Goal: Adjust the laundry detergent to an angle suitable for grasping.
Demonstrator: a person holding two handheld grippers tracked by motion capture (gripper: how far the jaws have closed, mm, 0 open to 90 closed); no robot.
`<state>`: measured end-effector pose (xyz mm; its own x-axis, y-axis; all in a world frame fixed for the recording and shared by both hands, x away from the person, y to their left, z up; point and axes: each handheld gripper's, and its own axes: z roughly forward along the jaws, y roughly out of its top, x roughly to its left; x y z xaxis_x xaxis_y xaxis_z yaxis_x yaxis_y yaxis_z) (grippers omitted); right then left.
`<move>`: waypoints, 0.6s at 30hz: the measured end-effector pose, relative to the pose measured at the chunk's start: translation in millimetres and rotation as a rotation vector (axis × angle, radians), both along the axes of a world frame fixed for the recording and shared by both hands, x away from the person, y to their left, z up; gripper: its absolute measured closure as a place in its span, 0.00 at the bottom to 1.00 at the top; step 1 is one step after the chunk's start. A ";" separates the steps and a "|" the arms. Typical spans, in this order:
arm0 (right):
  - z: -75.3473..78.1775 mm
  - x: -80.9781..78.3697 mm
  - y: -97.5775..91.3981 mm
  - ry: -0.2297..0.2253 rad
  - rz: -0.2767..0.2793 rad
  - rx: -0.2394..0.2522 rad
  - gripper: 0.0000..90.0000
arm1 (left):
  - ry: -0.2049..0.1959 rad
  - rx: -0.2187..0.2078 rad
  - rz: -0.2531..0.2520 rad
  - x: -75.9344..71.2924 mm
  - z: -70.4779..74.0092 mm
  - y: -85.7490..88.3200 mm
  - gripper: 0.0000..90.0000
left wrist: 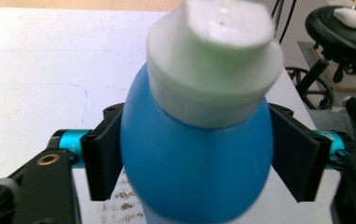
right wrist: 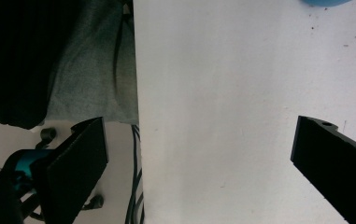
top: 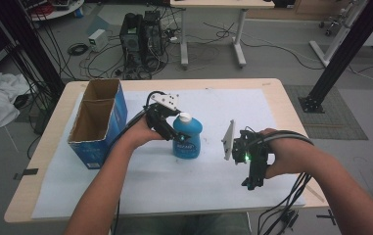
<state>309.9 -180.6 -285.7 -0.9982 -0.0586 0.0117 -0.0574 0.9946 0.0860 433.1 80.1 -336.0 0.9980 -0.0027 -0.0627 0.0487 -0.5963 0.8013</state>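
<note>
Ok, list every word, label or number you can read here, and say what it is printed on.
None can be read.
Blue bottle, held in the left tool: a label with white lettering on its front, too small and blurred to read.
Blue cardboard box: faint print near its lower front corner, illegible.
Bottle's white cap: no text shows.

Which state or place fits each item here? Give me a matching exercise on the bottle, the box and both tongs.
Column 1:
1. blue bottle
2. cardboard box
3. left tongs
4. right tongs

Column 2:
a. open, nothing between the jaws
b. closed on the bottle's body
c. upright, white cap on
d. open-topped, at the table's left

Pairs: 1-c, 2-d, 3-b, 4-a
</note>
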 end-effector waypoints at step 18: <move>3.0 -3.6 -0.2 -0.014 0.017 0.012 0.03 | -0.026 0.037 0.111 -20.5 20.5 15.6 0.23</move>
<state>306.3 -180.8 -282.7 -0.9971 -0.0758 -0.0032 -0.0758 0.9924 0.0972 412.6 95.8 -315.4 0.9934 0.1093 -0.0344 0.0949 -0.6174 0.7809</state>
